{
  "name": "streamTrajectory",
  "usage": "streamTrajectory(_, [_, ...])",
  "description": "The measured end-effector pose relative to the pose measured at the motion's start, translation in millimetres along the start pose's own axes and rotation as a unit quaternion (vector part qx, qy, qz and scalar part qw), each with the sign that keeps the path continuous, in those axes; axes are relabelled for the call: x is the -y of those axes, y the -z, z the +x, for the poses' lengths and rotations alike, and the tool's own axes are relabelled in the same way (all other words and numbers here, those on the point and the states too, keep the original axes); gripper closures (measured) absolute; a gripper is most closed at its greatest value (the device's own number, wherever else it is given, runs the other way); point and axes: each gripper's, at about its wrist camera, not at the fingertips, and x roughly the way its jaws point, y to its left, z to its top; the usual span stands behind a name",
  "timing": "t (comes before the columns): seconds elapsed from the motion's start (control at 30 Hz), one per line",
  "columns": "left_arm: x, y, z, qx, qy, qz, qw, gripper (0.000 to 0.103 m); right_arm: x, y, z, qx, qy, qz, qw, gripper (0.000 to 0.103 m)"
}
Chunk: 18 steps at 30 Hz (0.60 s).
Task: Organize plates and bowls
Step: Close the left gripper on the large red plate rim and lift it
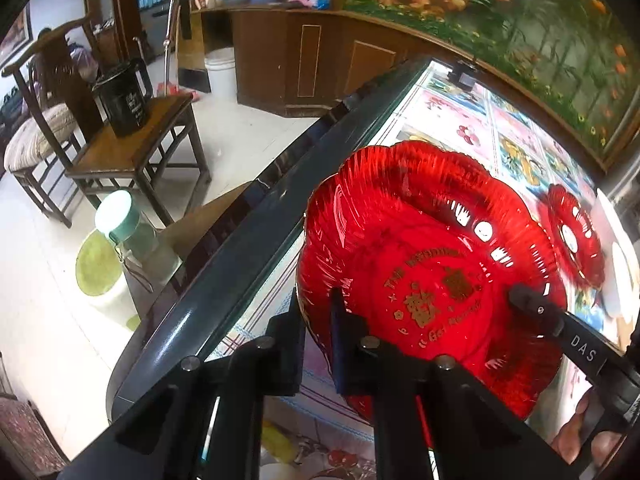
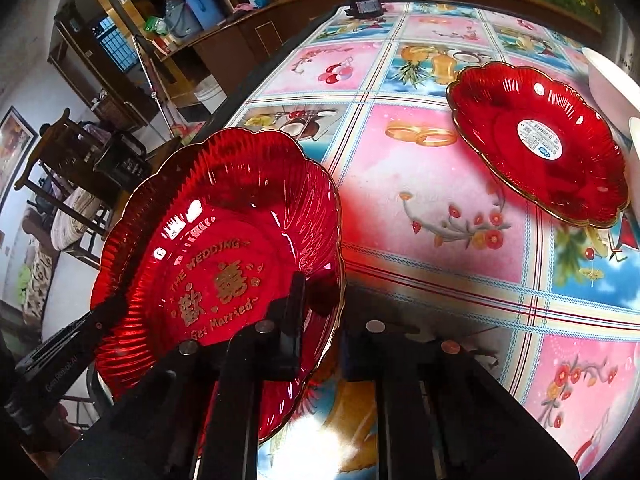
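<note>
A big red scalloped plate (image 1: 420, 240) (image 2: 224, 220) with gold wedding lettering is at the table's left edge. My left gripper (image 1: 316, 320) is shut on its near-left rim, one finger under and one over. My right gripper (image 2: 324, 328) is shut on the opposite rim; its fingertip (image 1: 536, 308) shows in the left wrist view. The left gripper's finger (image 2: 100, 320) reaches in from the lower left of the right wrist view. A second red plate (image 2: 540, 140) (image 1: 572, 236) with a white sticker lies farther right on the table. I cannot tell if the held plate is off the cloth.
The table (image 2: 400, 168) has a colourful picture cloth and a dark rim (image 1: 248, 248). White dishes (image 2: 608, 76) (image 1: 616, 280) sit at the right edge. A small black device (image 2: 364, 4) stands at the far end. Beside the table are a wooden chair with a black pot (image 1: 124, 100) and a bucket (image 1: 100, 272).
</note>
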Motion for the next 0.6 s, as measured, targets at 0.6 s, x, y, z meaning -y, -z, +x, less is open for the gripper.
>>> streamTrajectory(0.6, [-31.2, 35.7, -34.9, 0.001, -0.019, -0.002, 0.9998, 0.093, -34.0, 43.5, -30.6, 0.011, -0.018, -0.051, 0.998, 0.091])
